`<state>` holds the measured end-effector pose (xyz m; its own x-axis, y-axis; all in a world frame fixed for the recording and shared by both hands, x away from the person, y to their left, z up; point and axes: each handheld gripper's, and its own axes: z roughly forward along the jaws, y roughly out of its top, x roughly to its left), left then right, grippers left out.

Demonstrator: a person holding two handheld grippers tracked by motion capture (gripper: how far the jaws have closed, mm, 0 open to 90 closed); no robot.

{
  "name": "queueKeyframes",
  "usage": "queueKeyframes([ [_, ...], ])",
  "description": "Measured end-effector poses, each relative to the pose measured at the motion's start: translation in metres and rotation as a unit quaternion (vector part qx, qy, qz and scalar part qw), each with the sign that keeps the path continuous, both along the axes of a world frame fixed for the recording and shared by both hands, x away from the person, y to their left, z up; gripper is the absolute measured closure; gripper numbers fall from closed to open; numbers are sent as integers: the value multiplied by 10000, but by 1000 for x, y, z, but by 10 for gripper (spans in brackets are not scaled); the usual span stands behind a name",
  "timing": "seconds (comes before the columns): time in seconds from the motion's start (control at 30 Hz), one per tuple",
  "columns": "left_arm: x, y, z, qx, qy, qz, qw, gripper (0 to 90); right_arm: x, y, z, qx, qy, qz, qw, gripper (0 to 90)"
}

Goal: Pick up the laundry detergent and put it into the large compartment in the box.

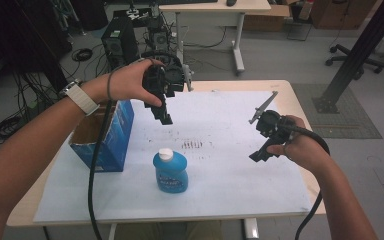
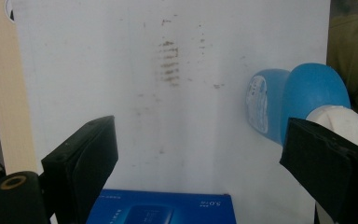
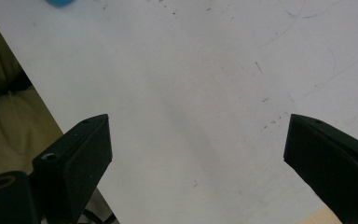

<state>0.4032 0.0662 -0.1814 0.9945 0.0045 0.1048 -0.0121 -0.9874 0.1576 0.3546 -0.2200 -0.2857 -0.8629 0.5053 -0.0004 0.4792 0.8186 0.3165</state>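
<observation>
Blue bottle (image 1: 170,171) with a white cap stood upright on the white-covered counter (image 1: 240,165), just beside an open blue box (image 1: 111,136); nothing was yet grasped, so picking it up appeared still to be done. Left claw (image 1: 163,116) hung above the counter between box and bottle, pointing down, jaws spread wide and empty, the bottle near its right jaw in the left gripper view. Right claw (image 1: 261,154) hovered well apart at the right, tilted downward, jaws likewise apart.

Floor: grey (image 1: 280,55), cables (image 1: 82,54) strewn beyond the left claw (image 1: 164,114)
Furniture: second desk (image 1: 215,7) behind; office chair (image 1: 352,57) far right
Computer tower (image 1: 119,45): behind left claw
</observation>
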Motion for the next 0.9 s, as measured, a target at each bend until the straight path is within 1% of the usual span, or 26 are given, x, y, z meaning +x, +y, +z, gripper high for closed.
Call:
queueKeyframes([
  [0.1, 0, 1, 0, -36, -10, 8, 10000, 106, 1, 0, 0, -5, 6, 11, 10000, 78],
  [0.17, -1, 0, 0, -29, -69, 34, 10000, 93, 1, 1, -1, -9, 14, 26, 10000, 78],
  [0.23, -1, 0, 1, -45, -46, 6, 10000, 85, 2, 2, -1, -15, 29, 34, 10000, 78],
  [0.37, -3, 1, 3, -118, -76, 4, 9999, 83, 3, 3, -1, -44, 18, 49, 10000, 78],
  [0.53, -4, 3, 6, -160, -51, 5, 9999, 83, 3, 4, 0, -20, 8, 72, 10000, 78],
  [0.63, -7, 4, 8, -203, -28, -34, 9998, 84, 3, 4, -1, -18, 8, 87, 10000, 78],
  [0.9, -10, 4, 11, -240, -8, -133, 9996, 80, 1, 3, -3, -16, 45, 97, 9999, 78],
])
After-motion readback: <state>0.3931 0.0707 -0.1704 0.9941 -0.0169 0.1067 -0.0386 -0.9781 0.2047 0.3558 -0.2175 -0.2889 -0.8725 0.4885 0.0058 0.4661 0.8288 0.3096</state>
